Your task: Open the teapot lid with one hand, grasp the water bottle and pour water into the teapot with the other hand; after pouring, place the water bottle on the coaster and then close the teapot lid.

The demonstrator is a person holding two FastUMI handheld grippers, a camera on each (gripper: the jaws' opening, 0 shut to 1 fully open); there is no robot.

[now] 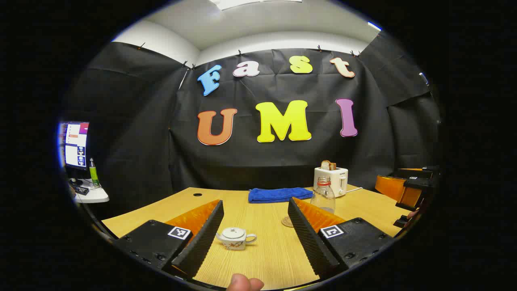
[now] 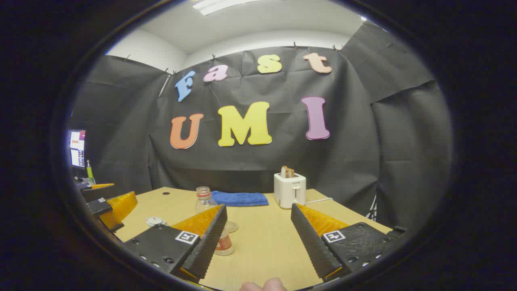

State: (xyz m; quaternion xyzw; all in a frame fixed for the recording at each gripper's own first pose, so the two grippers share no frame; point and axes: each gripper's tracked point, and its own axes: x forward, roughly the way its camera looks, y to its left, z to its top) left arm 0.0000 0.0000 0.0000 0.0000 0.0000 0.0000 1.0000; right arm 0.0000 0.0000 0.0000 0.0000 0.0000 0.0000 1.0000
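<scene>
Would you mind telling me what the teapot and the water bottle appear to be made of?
The teapot looks like glazed white ceramic: opaque and glossy, with a small painted motif. The water bottle seems to be clear plastic, since the table shows through it; it could be glass.

A staged recording booth in an office-like room: black cloth is clipped up as walls around a wooden desk, a lit monitor stands on a side table, and a toaster serves as a household prop.
</scene>
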